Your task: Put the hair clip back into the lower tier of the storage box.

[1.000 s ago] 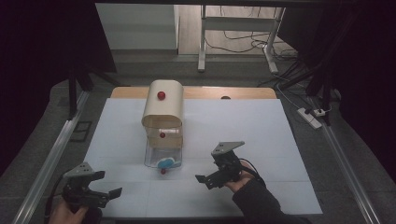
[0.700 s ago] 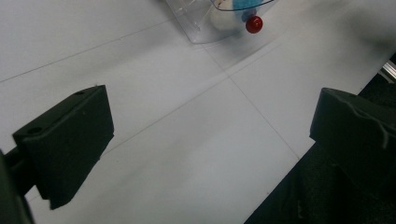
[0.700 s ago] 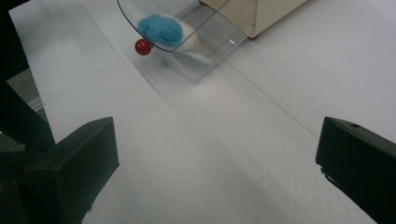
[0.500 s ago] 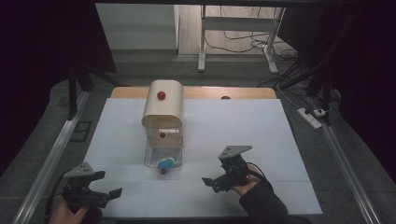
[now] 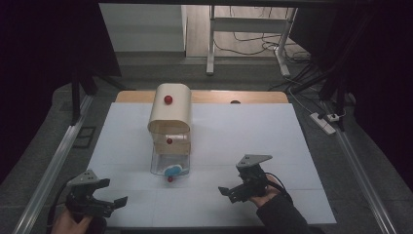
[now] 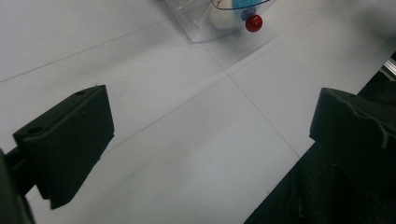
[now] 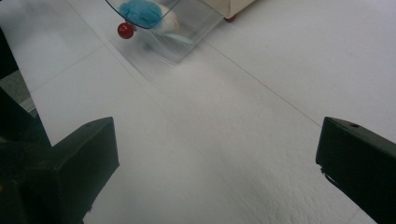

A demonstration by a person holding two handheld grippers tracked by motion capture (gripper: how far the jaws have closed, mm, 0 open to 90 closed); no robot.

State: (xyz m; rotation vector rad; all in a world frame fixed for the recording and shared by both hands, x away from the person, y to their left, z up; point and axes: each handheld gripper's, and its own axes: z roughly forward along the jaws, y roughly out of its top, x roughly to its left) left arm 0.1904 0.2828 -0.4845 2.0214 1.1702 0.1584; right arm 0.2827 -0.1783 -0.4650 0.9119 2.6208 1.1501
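Observation:
A beige round-topped box (image 5: 169, 114) with a red knob (image 5: 168, 100) stands mid-table. From its base a clear drawer (image 5: 169, 165) is pulled out toward me, with a blue fluffy thing (image 5: 172, 170) inside and a red knob (image 5: 170, 179) on its front. The same drawer (image 6: 205, 23), (image 7: 184, 32) appears in both gripper views. My left gripper (image 5: 114, 191), (image 6: 210, 135) rests open at the front left, holding nothing. My right gripper (image 5: 233, 184), (image 7: 219, 158) is open and holds nothing, right of the drawer and a short way from it.
The white table sheet (image 5: 253, 131) has free room on both sides of the box. A wooden table edge (image 5: 243, 96) runs along the back. Metal rails (image 5: 53, 165) flank the table, and a power strip (image 5: 324, 122) lies at the right.
My right gripper has drawn back a little from the drawer, toward the front right. The left gripper and the drawer have stayed put.

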